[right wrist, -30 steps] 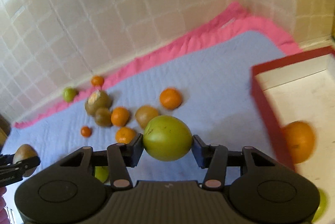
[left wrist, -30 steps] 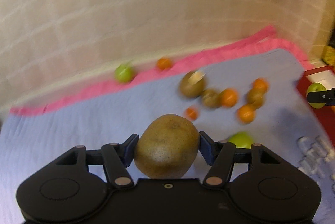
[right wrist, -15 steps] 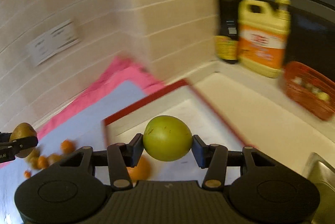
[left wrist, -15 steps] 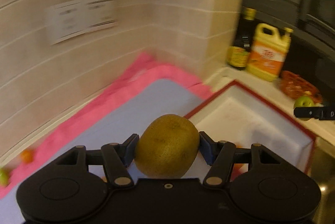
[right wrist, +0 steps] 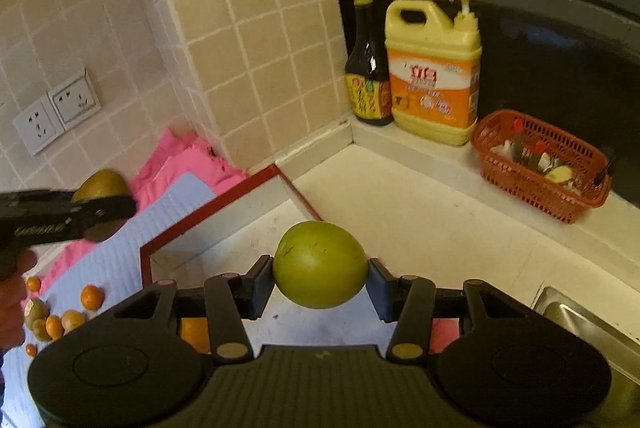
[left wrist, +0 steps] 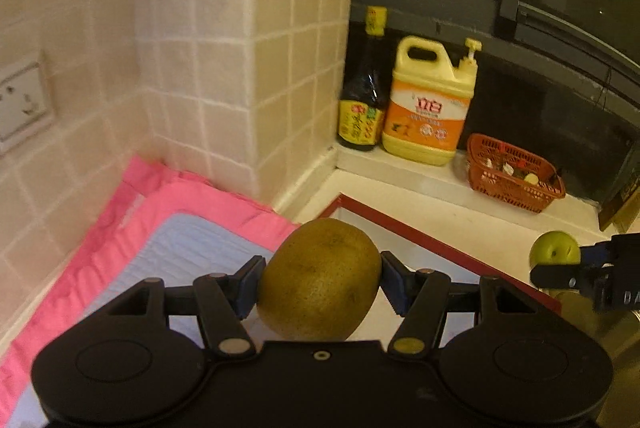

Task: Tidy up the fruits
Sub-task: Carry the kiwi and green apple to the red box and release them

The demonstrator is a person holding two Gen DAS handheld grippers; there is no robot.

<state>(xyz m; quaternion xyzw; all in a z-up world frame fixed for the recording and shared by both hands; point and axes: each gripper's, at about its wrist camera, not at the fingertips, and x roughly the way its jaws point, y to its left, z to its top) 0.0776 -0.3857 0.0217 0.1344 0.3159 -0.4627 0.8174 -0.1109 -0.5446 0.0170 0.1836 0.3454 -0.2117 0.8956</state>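
My left gripper is shut on a brown pear, held in the air above the near corner of the red-rimmed white box. My right gripper is shut on a green apple, held over the same box. An orange lies inside the box, partly hidden by my right gripper. In the right wrist view the left gripper with its pear is at the left. In the left wrist view the right gripper with its apple is at the right. Several oranges and brown fruits lie on the blue mat.
A pink cloth lies under the mat against the tiled wall. A dark sauce bottle, a yellow detergent jug and a red basket stand on the back ledge. A steel sink is at the right.
Both grippers have swung right from the fruit pile on the mat to the red-rimmed box, each still holding its fruit. In the last half second the views steadied over the box.
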